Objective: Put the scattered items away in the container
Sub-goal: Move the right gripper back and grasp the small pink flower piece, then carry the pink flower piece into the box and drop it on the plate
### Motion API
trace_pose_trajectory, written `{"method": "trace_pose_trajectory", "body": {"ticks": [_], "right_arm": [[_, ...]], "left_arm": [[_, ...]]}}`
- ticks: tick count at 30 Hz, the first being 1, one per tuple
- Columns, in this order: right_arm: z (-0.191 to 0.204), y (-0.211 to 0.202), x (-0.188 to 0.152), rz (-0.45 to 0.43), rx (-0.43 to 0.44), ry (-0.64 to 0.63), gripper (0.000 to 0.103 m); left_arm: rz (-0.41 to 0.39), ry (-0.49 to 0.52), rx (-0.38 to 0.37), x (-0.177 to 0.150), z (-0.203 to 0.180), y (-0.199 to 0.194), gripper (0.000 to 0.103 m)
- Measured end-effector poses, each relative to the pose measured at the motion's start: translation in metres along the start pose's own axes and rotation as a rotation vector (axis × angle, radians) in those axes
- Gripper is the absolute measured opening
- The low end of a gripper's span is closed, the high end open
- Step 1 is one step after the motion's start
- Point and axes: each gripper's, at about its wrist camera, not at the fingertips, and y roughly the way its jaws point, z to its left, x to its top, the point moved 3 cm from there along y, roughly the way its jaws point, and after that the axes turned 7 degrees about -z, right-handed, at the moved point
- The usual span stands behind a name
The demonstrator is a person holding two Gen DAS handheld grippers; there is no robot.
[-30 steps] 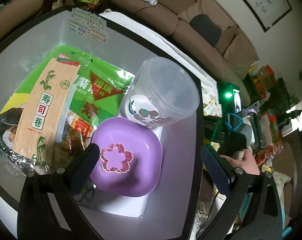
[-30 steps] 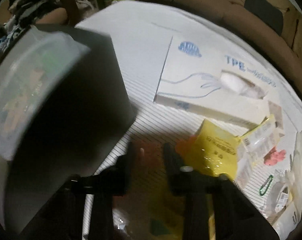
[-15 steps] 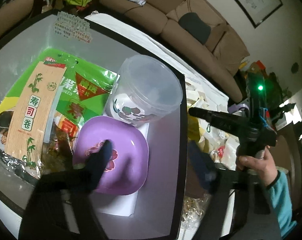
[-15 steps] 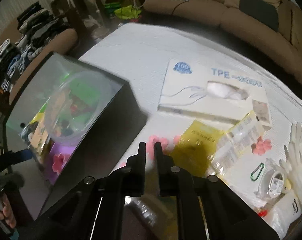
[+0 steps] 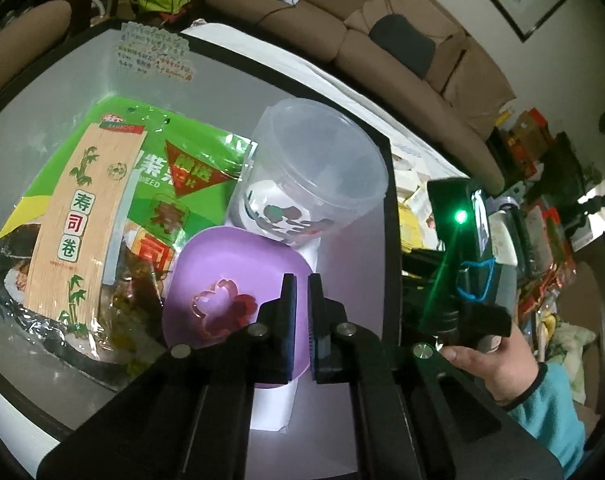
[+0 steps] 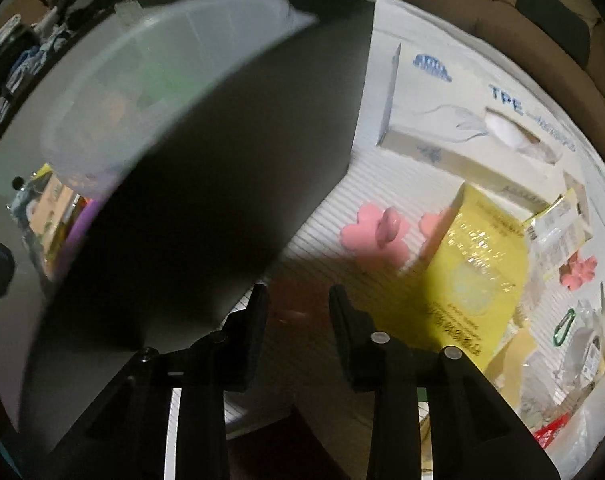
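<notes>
In container (image 5: 384, 216) already: seaweed pack (image 5: 174, 160), tub (image 5: 314, 176), purple dish (image 5: 230, 264) w/ cutter. My left gripper (image 5: 299, 300) clenched, empty; right gripper (image 6: 296, 304) jaws opening, nothing between. Pink flower mold (image 6: 376, 236), yellow packet (image 6: 470, 276) etc. still on desk (image 6: 342, 296).

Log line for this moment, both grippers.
left gripper: shut, empty, over purple dish | right gripper: opening, empty, near pink flower cutter

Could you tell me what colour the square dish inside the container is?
The dish is purple, clearest in the left wrist view.
</notes>
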Motion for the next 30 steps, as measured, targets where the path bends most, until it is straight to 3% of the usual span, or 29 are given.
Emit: {"method": "trace_pose_trajectory", "body": {"ticks": [1, 8, 12, 13, 14, 16, 19, 21, 26, 30], "right_arm": [[0.000, 0.002, -0.001, 0.001, -0.001, -0.001, 0.016], [-0.010, -0.025, 0.000, -0.076, 0.004, 0.040, 0.016], [-0.019, -0.075, 0.005, -0.149, 0.021, 0.064, 0.016], [-0.019, -0.090, 0.006, -0.172, 0.038, 0.071, 0.016], [-0.017, -0.105, 0.009, -0.194, 0.062, 0.077, 0.016], [-0.008, -0.132, 0.016, -0.236, 0.148, 0.098, 0.016], [0.009, -0.152, 0.031, -0.250, 0.277, 0.111, 0.016], [0.036, -0.151, 0.039, -0.236, 0.300, 0.072, 0.016], [0.093, -0.114, 0.046, -0.145, 0.265, -0.046, 0.016], [0.120, -0.070, 0.045, -0.068, 0.181, -0.140, 0.016]], "left_arm": [[0.001, -0.009, -0.002, 0.000, 0.002, 0.000, 0.005], [-0.001, -0.004, -0.009, 0.001, 0.002, -0.003, 0.006], [0.005, -0.058, -0.074, 0.004, 0.006, -0.005, 0.011], [0.013, -0.092, -0.110, 0.004, 0.009, -0.005, 0.028], [0.023, -0.131, -0.152, 0.005, 0.013, -0.004, 0.061], [0.021, -0.200, -0.243, 0.006, 0.019, -0.006, 0.090], [0.004, -0.267, -0.354, 0.010, 0.023, -0.014, 0.090], [-0.020, -0.296, -0.357, 0.013, 0.031, -0.021, 0.090], [-0.037, -0.355, -0.260, 0.017, 0.061, -0.026, 0.090], [-0.052, -0.366, -0.256, 0.021, 0.071, -0.029, 0.090]]}}
